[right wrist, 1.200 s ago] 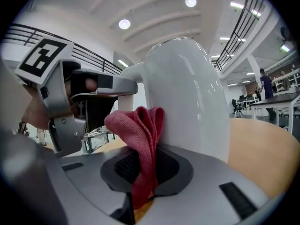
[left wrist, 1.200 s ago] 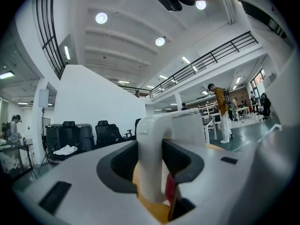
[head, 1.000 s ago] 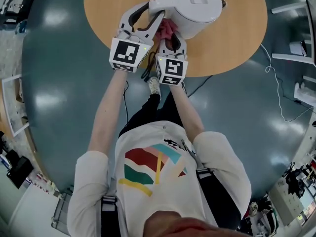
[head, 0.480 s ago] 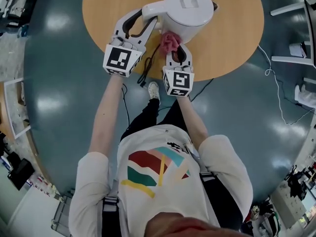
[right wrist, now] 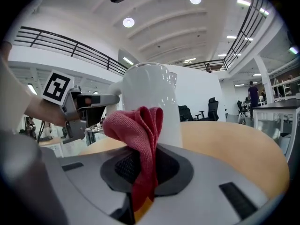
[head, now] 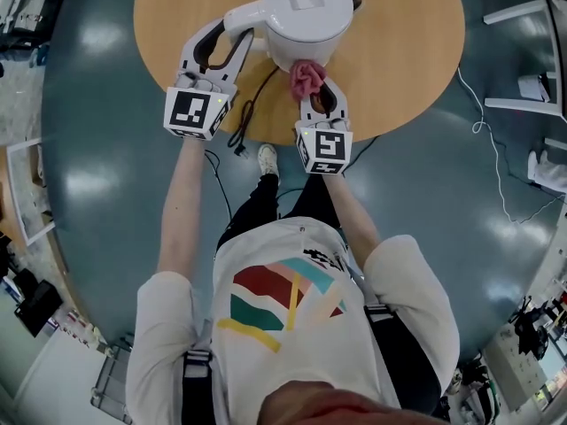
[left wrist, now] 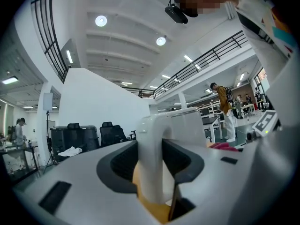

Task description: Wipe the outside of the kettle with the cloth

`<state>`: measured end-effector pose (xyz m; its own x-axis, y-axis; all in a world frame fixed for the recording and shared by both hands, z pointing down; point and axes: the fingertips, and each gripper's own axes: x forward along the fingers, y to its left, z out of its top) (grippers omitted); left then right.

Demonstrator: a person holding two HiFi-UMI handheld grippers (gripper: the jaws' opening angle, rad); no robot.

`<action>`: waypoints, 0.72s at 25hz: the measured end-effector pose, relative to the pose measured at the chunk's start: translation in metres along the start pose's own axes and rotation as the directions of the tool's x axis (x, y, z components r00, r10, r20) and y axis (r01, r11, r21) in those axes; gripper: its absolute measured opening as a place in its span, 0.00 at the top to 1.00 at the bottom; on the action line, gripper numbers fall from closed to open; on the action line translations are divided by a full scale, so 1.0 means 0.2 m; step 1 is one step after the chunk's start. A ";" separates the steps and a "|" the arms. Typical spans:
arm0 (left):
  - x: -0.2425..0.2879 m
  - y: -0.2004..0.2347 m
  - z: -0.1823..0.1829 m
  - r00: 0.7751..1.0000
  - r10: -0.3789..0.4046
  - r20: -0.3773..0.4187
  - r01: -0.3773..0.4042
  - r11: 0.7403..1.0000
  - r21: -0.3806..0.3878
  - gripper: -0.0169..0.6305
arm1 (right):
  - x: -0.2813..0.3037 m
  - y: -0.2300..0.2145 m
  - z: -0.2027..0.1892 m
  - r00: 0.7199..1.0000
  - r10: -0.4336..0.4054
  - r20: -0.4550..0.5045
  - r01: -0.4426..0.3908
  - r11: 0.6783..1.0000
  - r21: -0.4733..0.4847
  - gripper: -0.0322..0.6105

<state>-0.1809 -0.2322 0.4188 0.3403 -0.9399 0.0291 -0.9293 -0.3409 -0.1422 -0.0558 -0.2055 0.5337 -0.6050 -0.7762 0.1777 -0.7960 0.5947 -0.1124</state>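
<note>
Two-handed hold on the white kettle (head: 306, 11), upright on the round wooden table (head: 407, 51), about midway between its left and right edges and set back from the near rim. Left gripper (head: 226, 47) held level, jaws roughly half apart and clamped on either side of the kettle's handle (left wrist: 151, 158). Right gripper (head: 321, 91) pinched tight on a bunched red cloth (head: 306, 75), with the free fold low against the kettle's near wall, touching or just short of it. Broad stretch of tabletop to the kettle's right, a narrower one to the left beyond the handle. Both marker cubes out over the near rim, above the blue-grey floor (head: 106, 184). Black cable (head: 251, 113) trailing between the two grippers, across the rim and down.
</note>
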 end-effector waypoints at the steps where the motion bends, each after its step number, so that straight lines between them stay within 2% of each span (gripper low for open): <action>1: 0.01 0.00 0.00 1.000 0.006 0.001 -0.006 1.000 0.000 0.66 | 0.00 -0.04 0.00 1.000 0.000 -0.005 0.000 1.000 0.000 0.88; 6: 0.07 -0.01 0.03 1.000 -0.004 -0.011 0.004 1.000 0.017 0.66 | 0.03 -0.20 0.05 0.999 0.029 -0.023 -0.030 0.999 -0.041 0.88; 12: 0.09 -0.01 0.02 1.000 -0.007 -0.020 0.008 1.000 0.024 0.66 | 0.09 -0.34 0.05 0.998 0.047 -0.041 -0.048 0.999 -0.022 0.88; 18: 0.13 0.03 0.02 1.000 -0.010 -0.022 0.011 0.999 0.031 0.66 | 0.20 -0.48 0.04 0.998 0.024 -0.055 -0.025 1.000 -0.009 0.88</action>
<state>-0.1770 -0.2594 0.4157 0.3465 -0.9366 0.0522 -0.9207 -0.3502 -0.1722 -0.0044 -0.2948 0.5430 -0.6219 -0.7491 0.2280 -0.7808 0.6155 -0.1075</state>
